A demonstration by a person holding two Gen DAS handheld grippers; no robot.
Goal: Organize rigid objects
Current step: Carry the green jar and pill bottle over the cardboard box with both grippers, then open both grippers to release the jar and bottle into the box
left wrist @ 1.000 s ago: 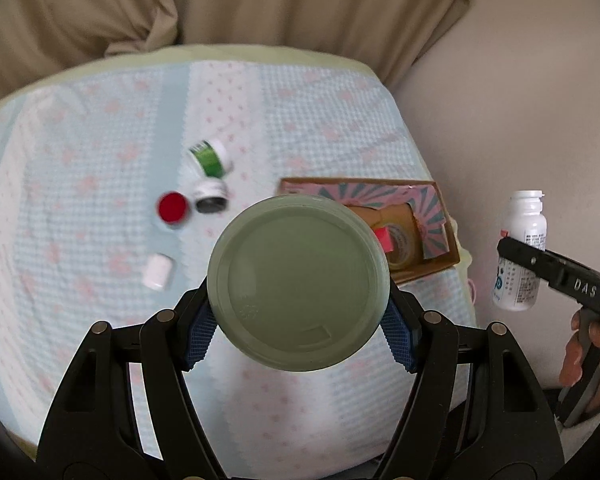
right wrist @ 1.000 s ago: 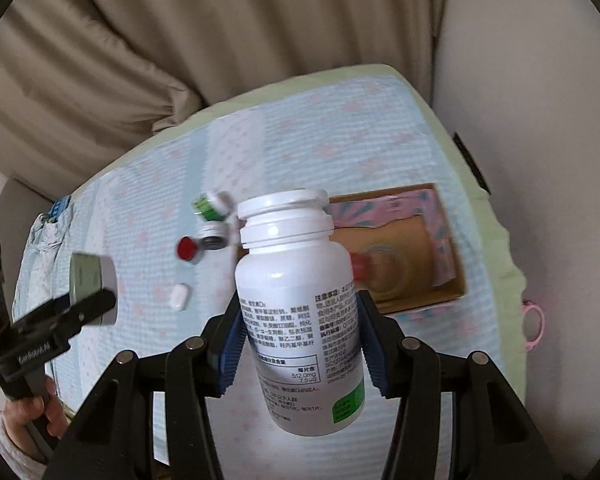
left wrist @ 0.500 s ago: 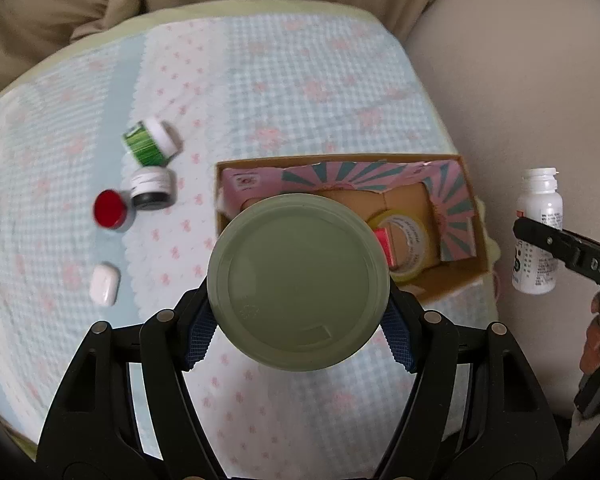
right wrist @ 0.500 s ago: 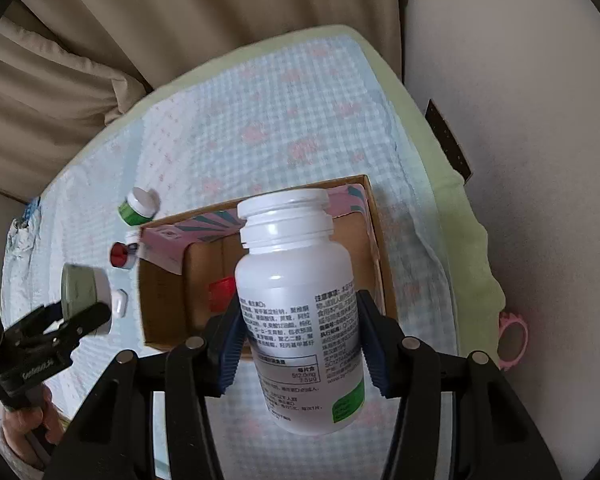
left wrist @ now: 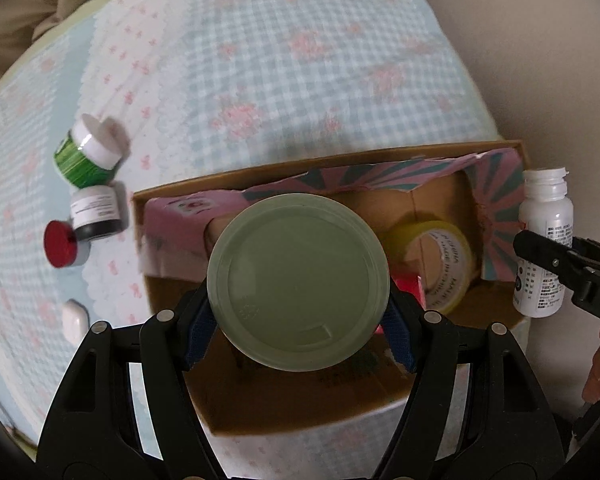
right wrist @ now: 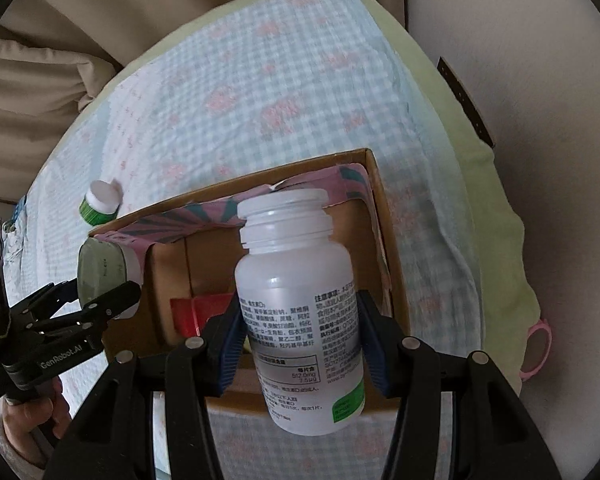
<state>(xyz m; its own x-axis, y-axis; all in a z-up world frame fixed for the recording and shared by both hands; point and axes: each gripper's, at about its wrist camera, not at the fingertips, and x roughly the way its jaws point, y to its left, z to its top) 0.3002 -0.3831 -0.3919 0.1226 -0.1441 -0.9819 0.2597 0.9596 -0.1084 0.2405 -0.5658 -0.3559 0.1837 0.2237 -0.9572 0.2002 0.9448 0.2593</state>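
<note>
My left hand-held gripper [left wrist: 298, 322] is clamped on a stiff, slick jar [left wrist: 298, 282] by its sides and my right [right wrist: 298, 344] on a light, rigid bottle [right wrist: 300, 320] at mid-body, both above the box [left wrist: 332, 160] by the bed's right edge.

Left gripper [left wrist: 298, 326] pointing steeply down, blue pads clamped on a round green-lidded jar [left wrist: 298, 282], right gripper [right wrist: 298, 340] likewise tilted down, pads pressing a white bottle [right wrist: 300, 320]
</note>
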